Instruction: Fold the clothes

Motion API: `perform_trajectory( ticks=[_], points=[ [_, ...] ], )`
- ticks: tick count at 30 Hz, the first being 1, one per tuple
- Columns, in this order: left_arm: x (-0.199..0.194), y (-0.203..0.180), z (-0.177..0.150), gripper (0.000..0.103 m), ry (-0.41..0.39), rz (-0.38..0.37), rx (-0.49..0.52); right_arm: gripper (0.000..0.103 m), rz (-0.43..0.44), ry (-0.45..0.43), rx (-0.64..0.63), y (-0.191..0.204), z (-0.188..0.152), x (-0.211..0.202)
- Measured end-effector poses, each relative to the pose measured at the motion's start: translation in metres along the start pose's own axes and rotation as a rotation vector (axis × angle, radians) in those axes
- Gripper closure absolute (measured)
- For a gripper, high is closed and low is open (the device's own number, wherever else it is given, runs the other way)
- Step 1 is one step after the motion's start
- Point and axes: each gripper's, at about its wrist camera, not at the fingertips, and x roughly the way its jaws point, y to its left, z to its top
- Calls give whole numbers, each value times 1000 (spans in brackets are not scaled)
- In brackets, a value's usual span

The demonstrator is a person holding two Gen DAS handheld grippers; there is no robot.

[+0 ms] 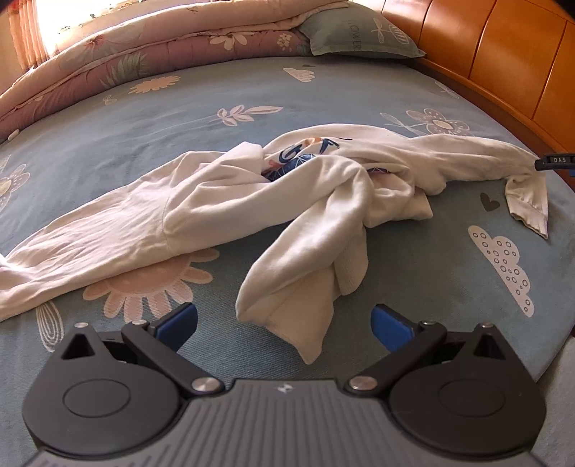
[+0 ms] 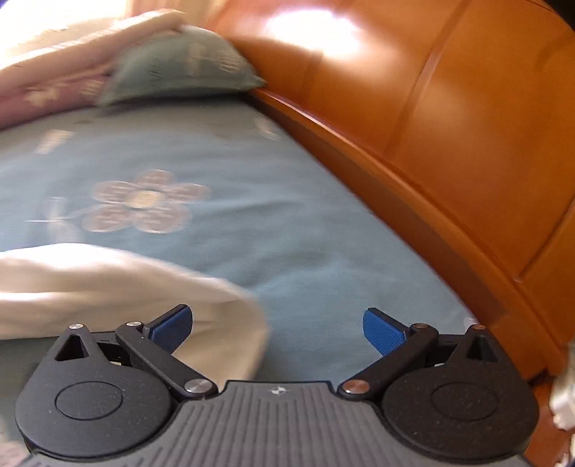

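A white long-sleeved sweatshirt with a blue printed front lies crumpled on the blue bed sheet. One sleeve reaches toward my left gripper, which is open and empty just short of the cuff. My right gripper is open and empty, hovering over the sheet with the end of another sleeve at its left finger. The right gripper's tip shows at the right edge of the left wrist view, by the far sleeve. The right wrist view is blurred.
A folded floral quilt and a grey-green pillow lie at the back of the bed. An orange wooden headboard runs along the right side, also in the right wrist view.
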Motion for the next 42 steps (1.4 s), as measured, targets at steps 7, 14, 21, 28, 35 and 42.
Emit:
perform_trajectory(
  ticks=[7, 14, 21, 28, 35, 42],
  points=[
    [5, 10, -4, 1, -20, -34, -50, 0, 506, 56, -128, 89, -47, -56],
    [24, 24, 10, 1, -72, -31, -98, 0, 625, 108, -242, 161, -103, -77],
    [48, 87, 29, 0, -81, 118, -228, 0, 552, 72, -311, 179, -119, -73],
    [52, 105, 25, 1, -42, 83, -250, 0, 532, 34, -284, 177, -126, -73],
    [39, 107, -17, 1, -73, -336, -464, 0, 514, 2, -252, 175, -130, -75],
    [61, 129, -18, 1, -139, -519, -613, 0, 514, -7, -248, 177, -130, -74]
  ],
)
